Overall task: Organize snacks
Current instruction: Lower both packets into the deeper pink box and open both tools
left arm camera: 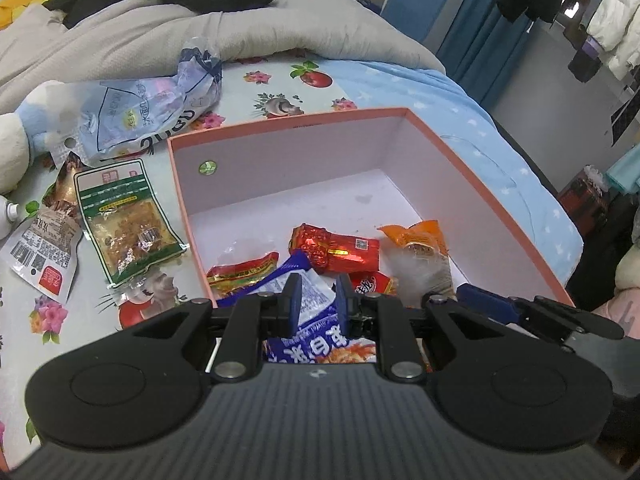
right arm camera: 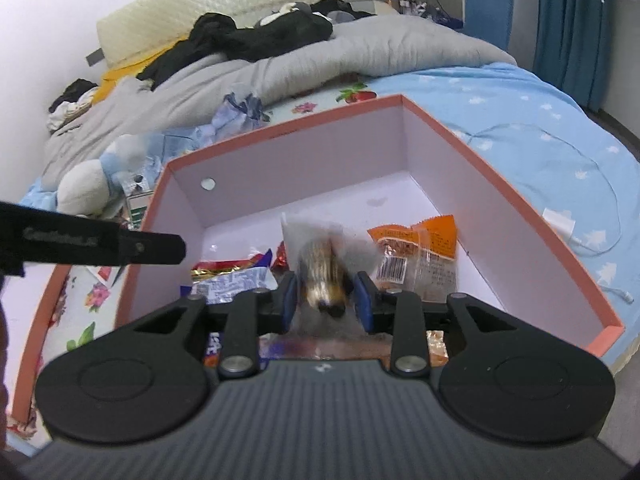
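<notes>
On the bed's flowered cloth [left arm camera: 280,80], at the far left, we see a white plush toy [left arm camera: 12,152], and just beside it a white and red snack pouch [left arm camera: 42,248] lying flat. Next to that lies a green-bordered packet [left arm camera: 128,220] of yellowish food, with a crumpled pale blue bag [left arm camera: 148,112] behind it, all outside the box.

The pink box [left arm camera: 460,152] stands open to the right of these, its inside walls pale. In its near part we find a red and gold packet [left arm camera: 240,272] by the left wall, a blue and white packet [left arm camera: 316,308], a shiny red packet [left arm camera: 336,252] further in, and an orange-topped clear packet [left arm camera: 420,248] toward the right wall.

Our left gripper [left arm camera: 317,300] hangs over the box's near edge with its jaws partly open; the blue and white packet sits below and between them, and we cannot tell whether the pads touch it.

Our right gripper [right arm camera: 326,300] is over the box too, its jaws apart, and a blurred clear-wrapped brown snack [right arm camera: 324,272] shows between them. The blur keeps us from telling whether it is pinched or loose. The same orange packet [right arm camera: 420,252] lies just right of it.

A grey quilt [right arm camera: 360,52] and black clothes [right arm camera: 256,36] lie behind.
</notes>
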Demonstrator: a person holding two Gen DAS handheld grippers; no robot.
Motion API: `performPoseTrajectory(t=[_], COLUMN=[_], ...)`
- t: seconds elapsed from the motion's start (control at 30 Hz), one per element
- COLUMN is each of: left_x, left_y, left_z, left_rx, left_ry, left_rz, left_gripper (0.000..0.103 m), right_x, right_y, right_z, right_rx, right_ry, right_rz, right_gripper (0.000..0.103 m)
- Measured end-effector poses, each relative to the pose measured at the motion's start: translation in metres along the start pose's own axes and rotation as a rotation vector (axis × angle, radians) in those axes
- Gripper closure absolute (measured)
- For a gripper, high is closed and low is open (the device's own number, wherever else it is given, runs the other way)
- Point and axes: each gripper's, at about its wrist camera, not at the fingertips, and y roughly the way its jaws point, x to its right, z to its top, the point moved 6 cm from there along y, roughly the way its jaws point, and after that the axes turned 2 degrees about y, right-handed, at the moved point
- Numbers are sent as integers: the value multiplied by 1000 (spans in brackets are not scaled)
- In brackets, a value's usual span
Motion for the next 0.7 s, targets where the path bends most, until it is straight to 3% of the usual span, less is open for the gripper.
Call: performPoseTrajectory(t=[0.1, 0.33, 0.7], left_x=[-1, -3, -14], left_y=[-6, -40, -107], left_z=[-1, -8, -47], left_rx=[8, 49, 100], left_ry=[-6, -11, -30], left_rz=[2, 3, 25], left_gripper=[82, 82, 82], right_x=[0, -13, -44], right_y=[-3, -26, -80], right_z=[2, 0, -13], right_rx=[17, 57, 129], right_ry=[2, -8, -23], right_rz=[-3, 12, 53], right_gripper=[28, 29, 29])
